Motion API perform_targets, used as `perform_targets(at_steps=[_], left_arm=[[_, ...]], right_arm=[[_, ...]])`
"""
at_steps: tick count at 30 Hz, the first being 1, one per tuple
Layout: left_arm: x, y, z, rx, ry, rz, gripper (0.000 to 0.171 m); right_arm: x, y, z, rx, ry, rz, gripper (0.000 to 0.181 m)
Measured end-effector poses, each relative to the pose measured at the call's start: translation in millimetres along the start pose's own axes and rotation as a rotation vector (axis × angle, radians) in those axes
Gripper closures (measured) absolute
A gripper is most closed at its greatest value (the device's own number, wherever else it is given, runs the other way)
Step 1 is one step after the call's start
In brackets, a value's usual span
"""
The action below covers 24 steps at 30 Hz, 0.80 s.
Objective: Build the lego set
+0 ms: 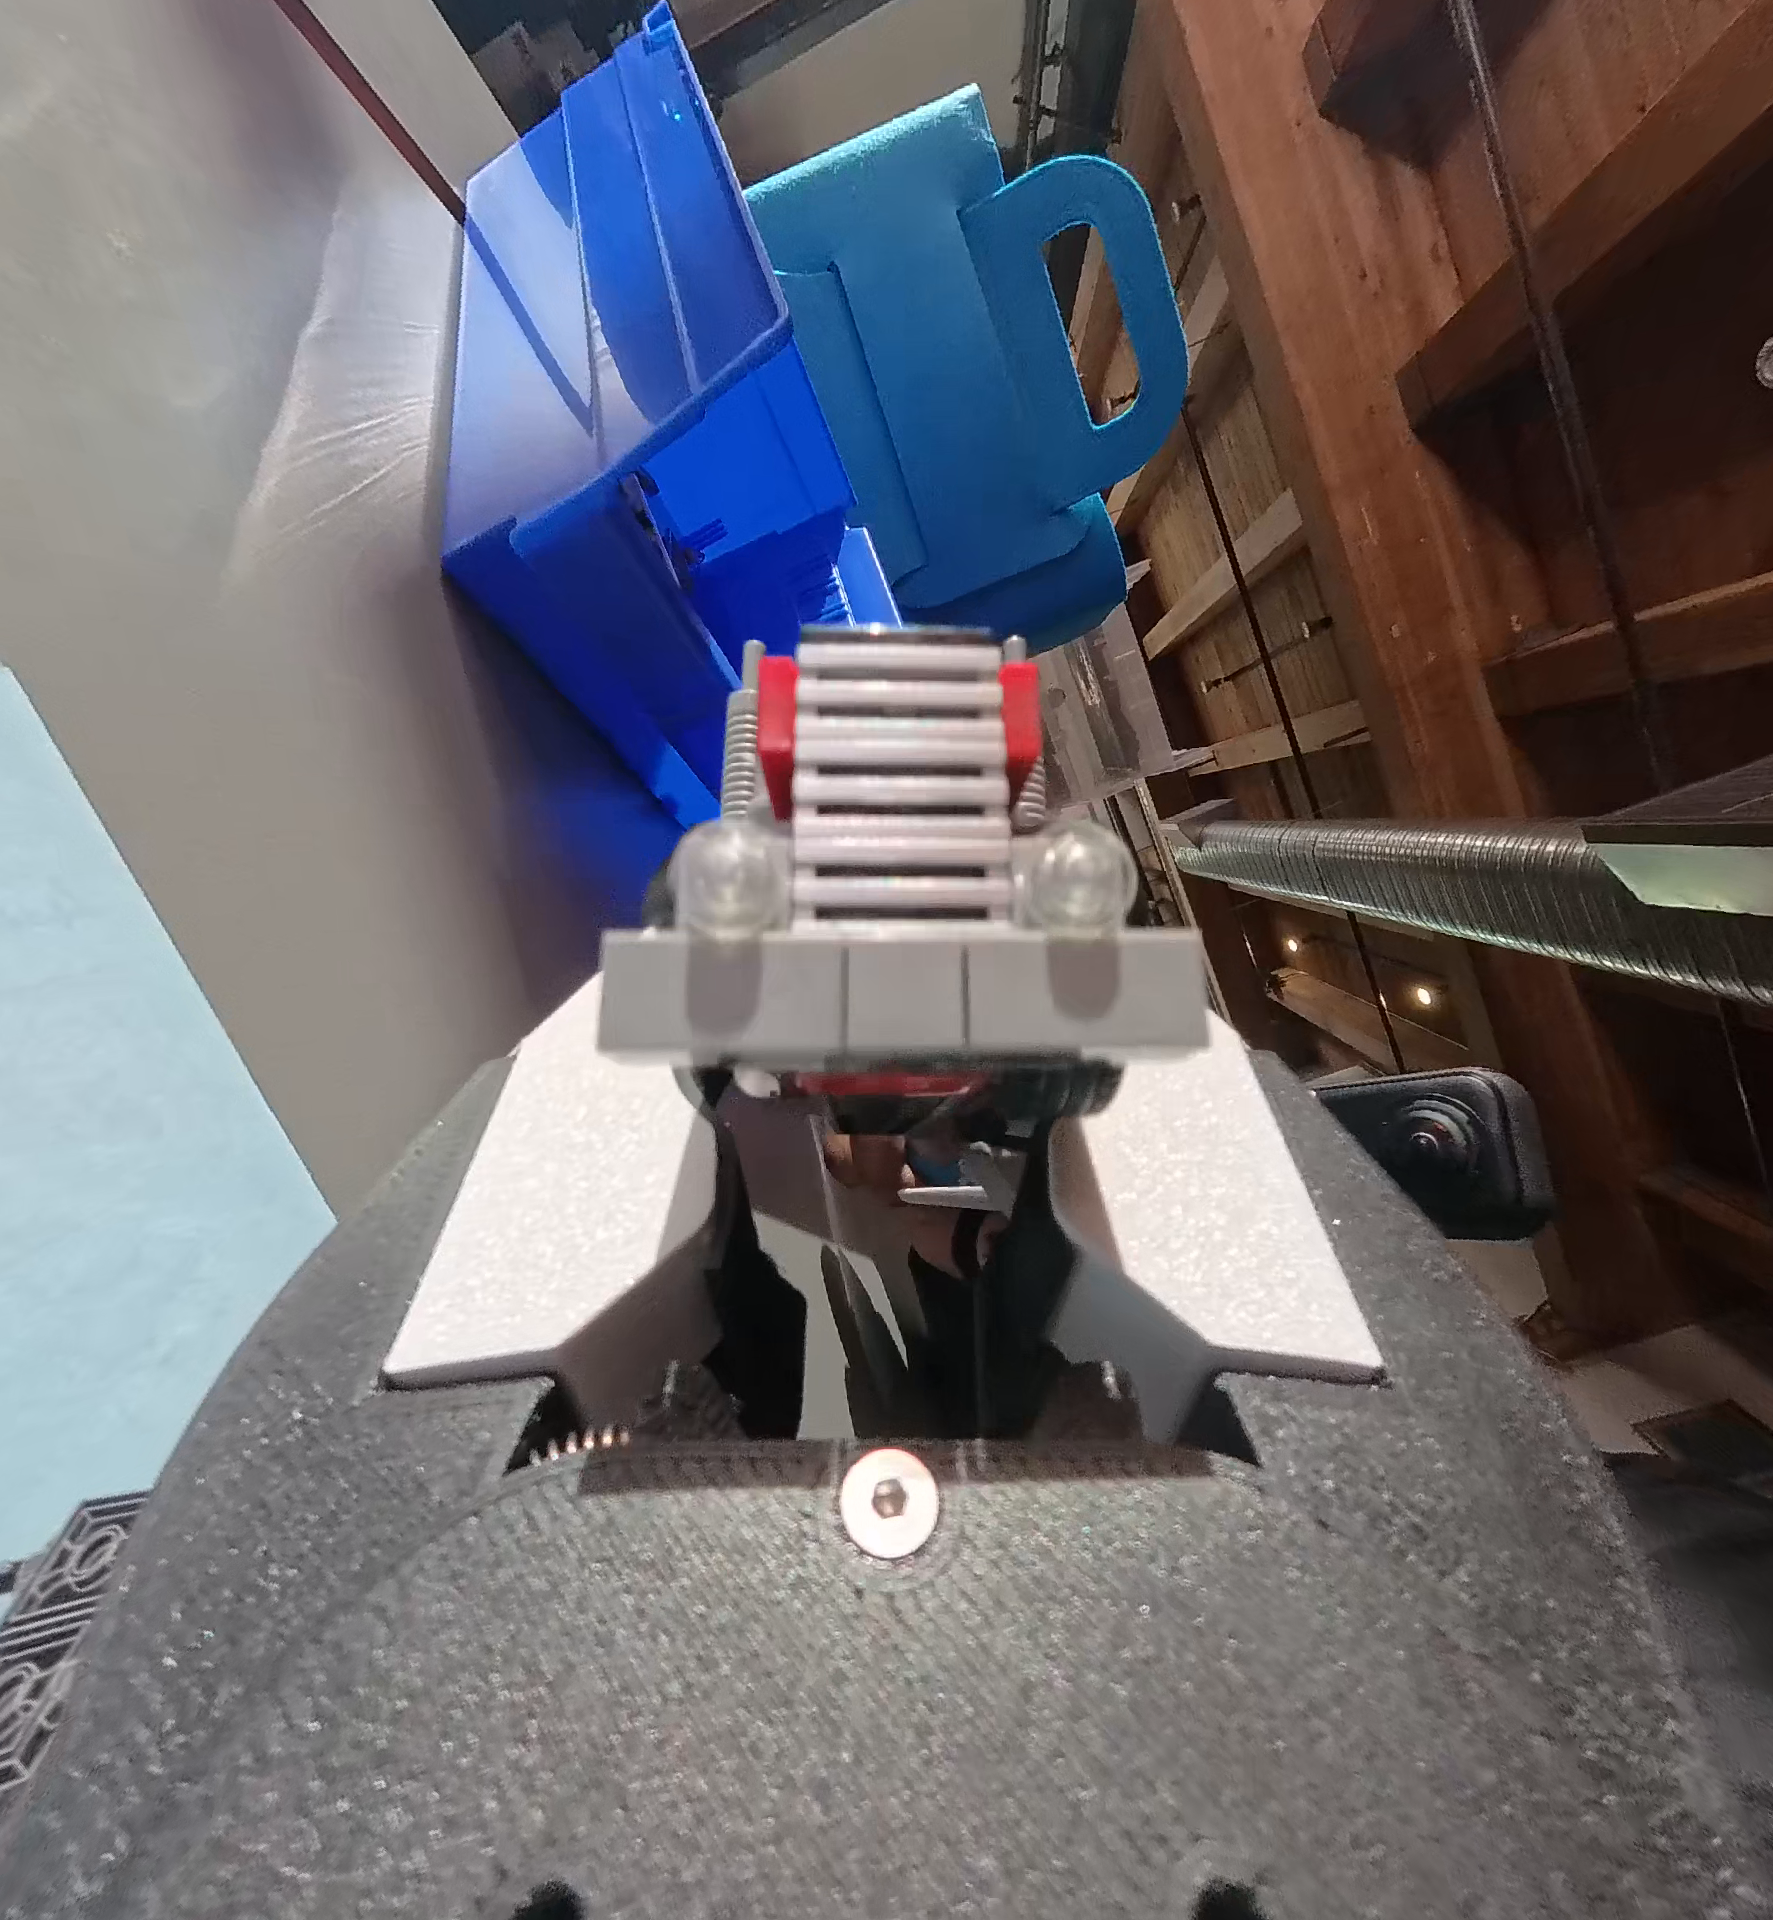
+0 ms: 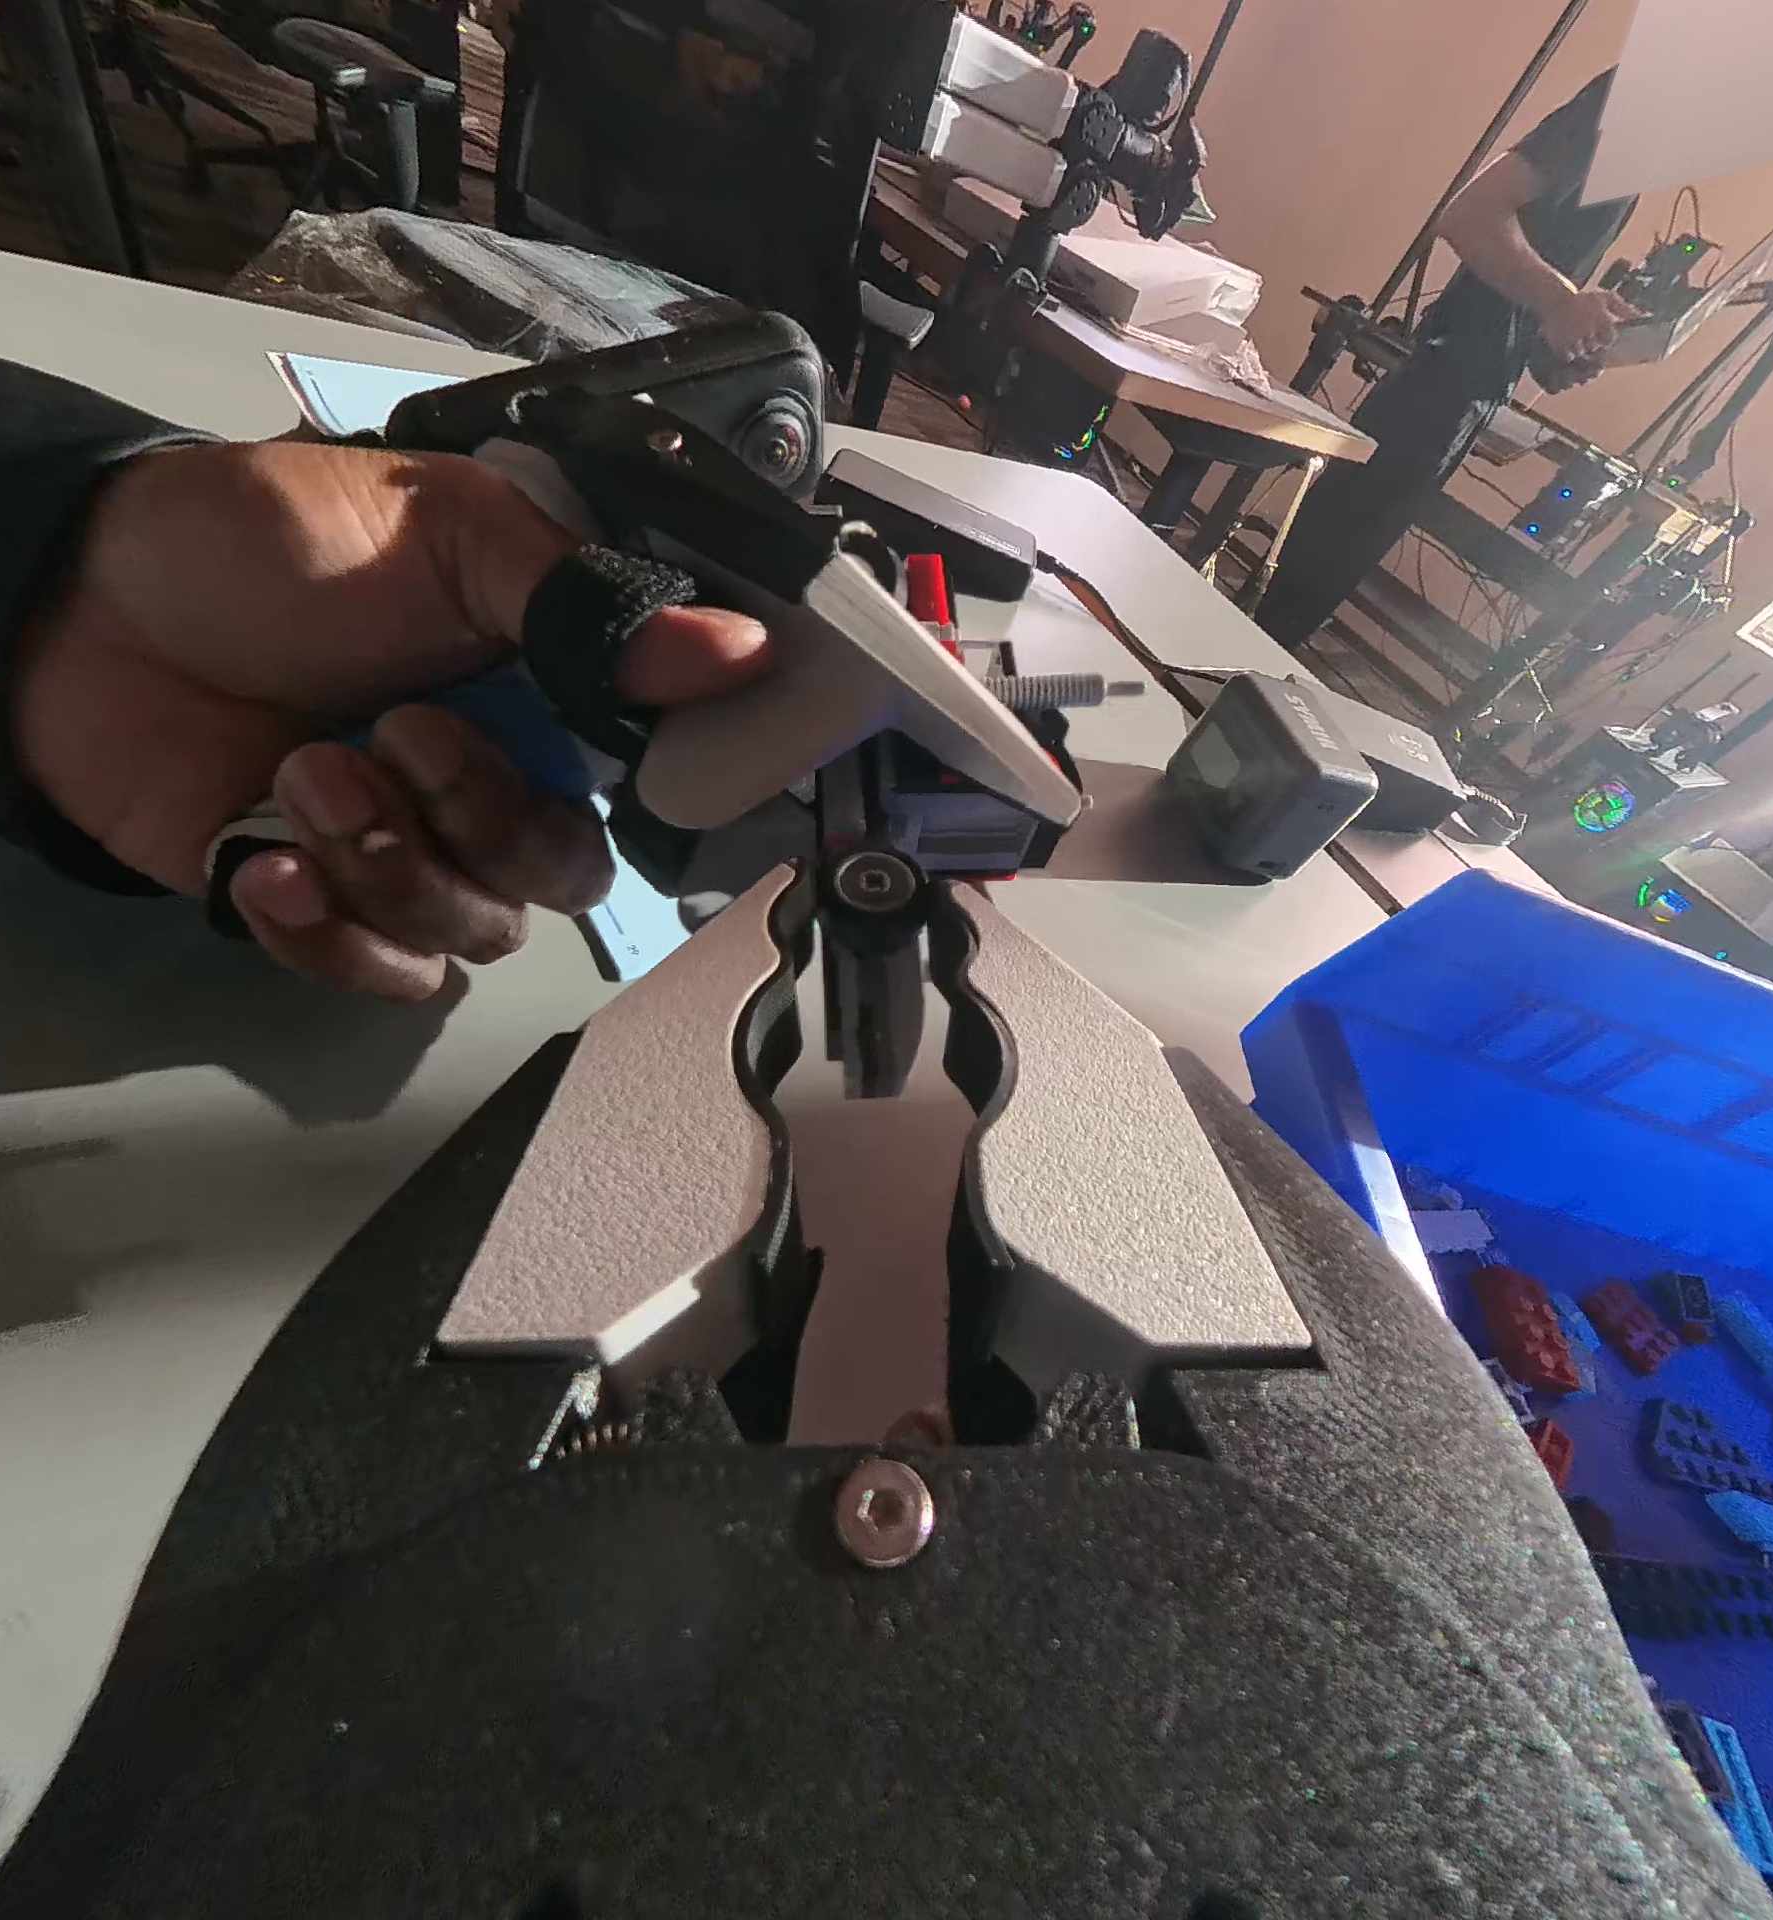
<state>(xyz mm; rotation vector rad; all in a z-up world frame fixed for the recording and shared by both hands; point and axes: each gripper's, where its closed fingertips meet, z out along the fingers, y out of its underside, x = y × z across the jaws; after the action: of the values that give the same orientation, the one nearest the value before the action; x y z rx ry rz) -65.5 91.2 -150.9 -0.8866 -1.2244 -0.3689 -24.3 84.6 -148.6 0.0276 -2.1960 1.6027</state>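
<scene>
My left gripper (image 1: 903,1081) is shut on a lego truck (image 1: 897,831) with a grey grille, red side pieces, clear headlights and a grey bumper, held up in the air facing the camera. In the right wrist view, a hand (image 2: 342,675) holds that left gripper (image 2: 965,769) with the truck (image 2: 944,831) above the table. My right gripper (image 2: 869,904) is closed around a black wheel with a silver hub (image 2: 866,883), held against the truck's lower side. A dark piece (image 2: 866,1029) hangs below the wheel between the fingers.
A blue bin (image 2: 1484,1039) with several loose bricks (image 2: 1630,1340) stands at the right on the white table (image 2: 1173,935). It also shows in the left wrist view (image 1: 601,416) beside a blue felt bag (image 1: 965,364). A small black camera (image 2: 1266,774) sits on the table. A person (image 2: 1484,312) stands far back. The tips of both grippers are at nearly the same place.
</scene>
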Motion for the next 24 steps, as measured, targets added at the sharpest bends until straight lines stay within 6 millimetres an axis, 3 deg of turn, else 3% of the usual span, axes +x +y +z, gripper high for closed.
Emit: perform_targets(at_steps=[11,24], left_arm=[[0.3,6.6,2.6,-0.023,-0.001,-0.006,0.117],[-1.2,0.0,-0.2,0.001,0.003,-0.029,0.117]], right_arm=[[-1.2,2.0,0.9,-0.004,-0.004,0.003,0.156],[-1.3,1.0,-0.1,0.013,-0.002,-0.002,0.157]])
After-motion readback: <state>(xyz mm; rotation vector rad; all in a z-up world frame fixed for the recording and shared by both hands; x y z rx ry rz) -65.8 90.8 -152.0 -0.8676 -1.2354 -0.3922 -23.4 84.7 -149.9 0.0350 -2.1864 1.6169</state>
